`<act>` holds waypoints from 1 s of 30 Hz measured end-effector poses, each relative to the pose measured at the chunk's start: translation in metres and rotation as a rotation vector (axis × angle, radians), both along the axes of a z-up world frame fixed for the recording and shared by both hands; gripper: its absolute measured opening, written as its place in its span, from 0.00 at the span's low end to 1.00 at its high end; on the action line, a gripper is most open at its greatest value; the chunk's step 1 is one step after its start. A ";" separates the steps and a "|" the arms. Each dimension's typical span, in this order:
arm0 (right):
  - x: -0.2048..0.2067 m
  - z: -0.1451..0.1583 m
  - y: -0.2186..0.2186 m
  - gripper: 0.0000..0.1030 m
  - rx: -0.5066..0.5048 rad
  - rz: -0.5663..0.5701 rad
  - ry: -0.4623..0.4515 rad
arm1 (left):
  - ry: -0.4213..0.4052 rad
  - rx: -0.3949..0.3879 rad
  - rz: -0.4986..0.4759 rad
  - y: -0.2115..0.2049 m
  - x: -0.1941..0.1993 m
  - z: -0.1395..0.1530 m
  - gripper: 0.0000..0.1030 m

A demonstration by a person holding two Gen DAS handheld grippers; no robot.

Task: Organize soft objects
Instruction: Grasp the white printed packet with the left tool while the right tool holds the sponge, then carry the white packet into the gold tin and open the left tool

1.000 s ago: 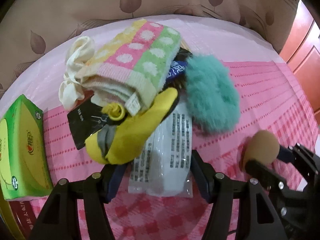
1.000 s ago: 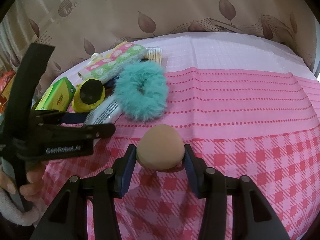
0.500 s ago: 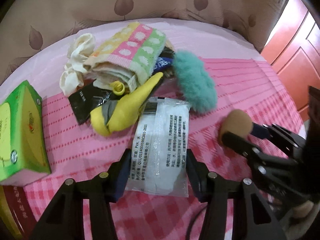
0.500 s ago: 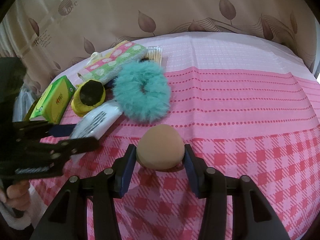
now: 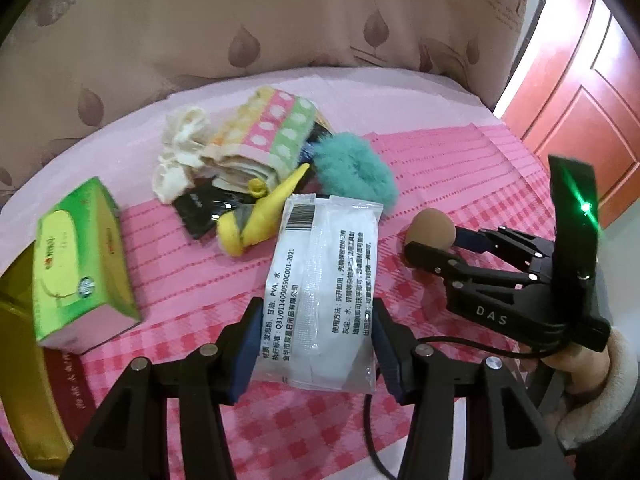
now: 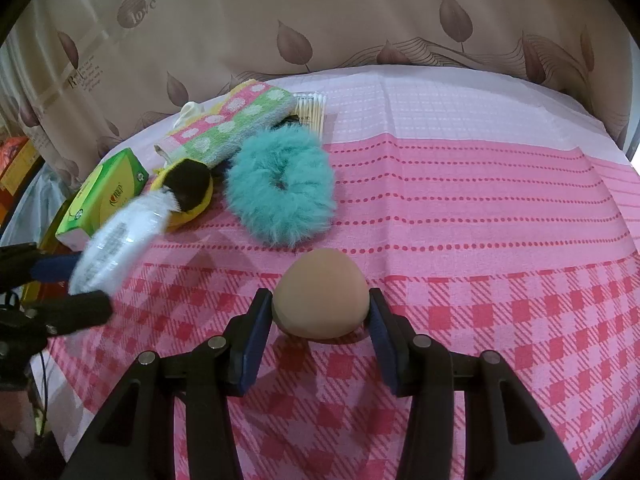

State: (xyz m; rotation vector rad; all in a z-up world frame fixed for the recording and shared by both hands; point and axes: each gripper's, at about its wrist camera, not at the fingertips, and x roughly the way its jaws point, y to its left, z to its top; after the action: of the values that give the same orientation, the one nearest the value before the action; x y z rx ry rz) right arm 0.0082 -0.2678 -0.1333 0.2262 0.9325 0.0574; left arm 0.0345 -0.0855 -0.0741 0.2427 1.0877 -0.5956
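Sponge (image 6: 321,299), beige and egg-shaped, sits between the blue pads of the right tongs (image 6: 320,312), which are clamped on its two sides; its rounded narrow end points away toward the far side of the surface (image 6: 500,208), so its long axis runs along the line of the tongs. Whether it rests on the pink checked cloth or hangs just above it I cannot tell. From the left wrist view the same sponge (image 5: 433,227) appears to the right, well apart from the pile.

Left tongs (image 5: 316,344) are clamped on the near end of a white sachet (image 5: 324,288). Its long axis runs near to far, the barcode end pointing at the pile. In the right wrist view the sachet (image 6: 116,244) slopes up off the cloth and is blurred.

Ahead and to the left lies the heap of soft things: a teal furry scrunchie (image 6: 282,188), a folded spotted towel (image 5: 264,136), a yellow plush piece (image 5: 260,216) and a cream cloth (image 5: 180,152). A green tissue box (image 5: 80,260) stands on the left.

The move probably turns on this: each pair of tongs already has its item, and the pile lies far-left of the sponge, with the scrunchie just beyond it. The left side is nearer the pile, the right nearer the bare cloth.
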 end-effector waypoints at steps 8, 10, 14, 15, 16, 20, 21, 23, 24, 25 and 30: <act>0.000 0.001 0.002 0.43 -0.021 -0.004 0.001 | -0.062 0.006 0.106 0.038 0.006 0.020 0.51; 0.000 0.001 0.002 0.43 -0.028 -0.005 0.002 | -0.081 0.013 0.149 0.053 0.010 0.025 0.51; 0.000 0.001 0.003 0.43 -0.038 -0.014 0.006 | -0.110 0.030 0.229 0.085 0.019 0.031 0.51; 0.001 0.001 0.004 0.43 -0.041 -0.016 0.007 | -0.117 0.035 0.247 0.093 0.020 0.033 0.51; 0.001 0.001 0.004 0.43 -0.043 -0.018 0.008 | -0.125 0.043 0.272 0.105 0.023 0.035 0.51; 0.002 0.001 0.007 0.43 -0.059 -0.024 0.013 | -0.136 0.069 0.361 0.143 0.031 0.035 0.51; 0.002 0.002 0.008 0.43 -0.065 -0.025 0.015 | -0.136 0.076 0.382 0.151 0.033 0.034 0.51; 0.002 0.002 0.010 0.43 -0.076 -0.027 0.018 | -0.135 0.095 0.433 0.174 0.038 0.031 0.51; 0.002 0.002 0.011 0.43 -0.081 -0.028 0.020 | -0.132 0.102 0.456 0.183 0.040 0.029 0.51; 0.002 0.003 0.011 0.43 -0.086 -0.029 0.021 | -0.129 0.109 0.483 0.195 0.042 0.026 0.51; 0.002 0.006 0.018 0.43 -0.111 -0.044 0.022 | -0.111 0.139 0.596 0.249 0.050 0.012 0.51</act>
State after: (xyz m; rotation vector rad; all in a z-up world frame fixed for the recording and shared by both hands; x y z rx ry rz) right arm 0.0101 -0.2498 -0.1276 0.1442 0.9489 -0.0371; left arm 0.0850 0.1633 -0.0621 0.0613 1.0296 0.0258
